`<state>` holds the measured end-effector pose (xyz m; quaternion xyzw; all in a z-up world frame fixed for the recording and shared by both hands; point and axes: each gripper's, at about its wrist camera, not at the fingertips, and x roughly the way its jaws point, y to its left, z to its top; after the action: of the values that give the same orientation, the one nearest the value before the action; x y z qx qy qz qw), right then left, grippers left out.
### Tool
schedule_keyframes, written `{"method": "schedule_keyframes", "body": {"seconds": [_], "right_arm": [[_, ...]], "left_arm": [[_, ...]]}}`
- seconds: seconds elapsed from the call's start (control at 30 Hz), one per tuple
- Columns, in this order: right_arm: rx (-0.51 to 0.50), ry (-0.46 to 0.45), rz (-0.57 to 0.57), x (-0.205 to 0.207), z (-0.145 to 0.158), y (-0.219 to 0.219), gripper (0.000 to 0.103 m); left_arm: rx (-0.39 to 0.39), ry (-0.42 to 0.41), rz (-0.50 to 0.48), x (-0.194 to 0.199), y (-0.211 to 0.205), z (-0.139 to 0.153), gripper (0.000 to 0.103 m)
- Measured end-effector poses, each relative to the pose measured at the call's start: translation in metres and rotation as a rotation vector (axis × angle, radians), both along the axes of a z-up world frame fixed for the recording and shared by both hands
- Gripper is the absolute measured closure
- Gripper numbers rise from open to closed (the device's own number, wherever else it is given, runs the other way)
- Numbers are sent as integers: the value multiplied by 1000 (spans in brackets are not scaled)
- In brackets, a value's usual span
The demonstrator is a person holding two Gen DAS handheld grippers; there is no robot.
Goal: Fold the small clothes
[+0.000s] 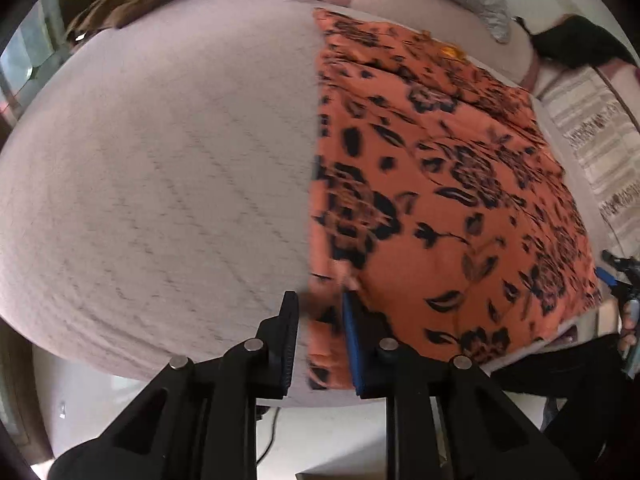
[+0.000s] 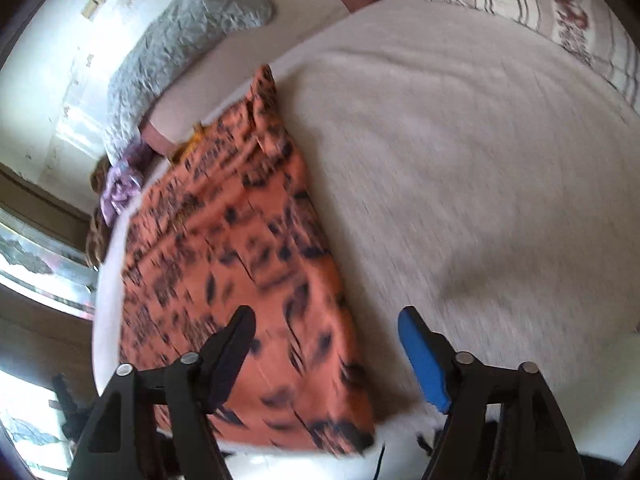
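Place: a home bedroom
Signs: bed (image 2: 460,140) with pale cover, grey pillow (image 2: 180,48) far left, patterned bedding (image 2: 520,0) far right

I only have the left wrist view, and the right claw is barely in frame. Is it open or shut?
Observer: The right claw is wide open and holds nothing.
Operator: Where does it sit against the cloth?
Observer: It straddles the cloth's right edge near the front corner, with the black finger over the print and the blue finger over the bedspread.
Operator: Is that corner lying flat?
Observer: It looks flat on the bed, though the picture is blurred.
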<state>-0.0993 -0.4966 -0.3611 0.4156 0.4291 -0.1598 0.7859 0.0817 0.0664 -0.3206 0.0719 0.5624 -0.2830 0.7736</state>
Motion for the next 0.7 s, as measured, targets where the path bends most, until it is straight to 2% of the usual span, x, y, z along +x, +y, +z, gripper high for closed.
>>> {"method": "schedule_keyframes", "body": {"seconds": [0.03,0.13,0.2,0.23,0.3,0.37,0.4,0.43,0.47,0.5,0.53,0.57,0.7], "right_arm": [[-1,17,7,-1,-4,4,33],[-33,87,42,-3,-14,20,38],[-64,92,68,-5,-12,25,42],[-45,86,79,-4,-12,28,48],[-30,101,115,-3,-13,40,50],[-76,130,147,-3,-12,52,50],[-84,136,154,-4,-14,55,50],[-86,137,150,-5,-14,55,53],[-85,140,142,-5,-15,54,61],[-78,145,134,-5,-15,51,67],[-77,146,122,-6,-14,50,78],[-77,139,116,-6,-12,48,93],[-110,141,143,1,0,56,95]], "left_arm": [[-11,13,-12,-1,-1,-1,75],[-16,22,1,-1,-1,-1,74],[-63,67,17,-1,5,2,74],[-82,85,15,-3,9,3,74],[-119,82,15,-8,14,11,73],[-131,68,14,-10,17,15,57],[-128,69,13,-8,16,13,54],[-128,79,17,-5,14,10,56],[-130,91,21,-3,12,7,57],[-143,101,18,-1,9,5,77],[-151,105,10,0,4,2,96],[-151,107,5,1,-3,-1,96],[-173,85,-24,3,-9,13,97]]}}
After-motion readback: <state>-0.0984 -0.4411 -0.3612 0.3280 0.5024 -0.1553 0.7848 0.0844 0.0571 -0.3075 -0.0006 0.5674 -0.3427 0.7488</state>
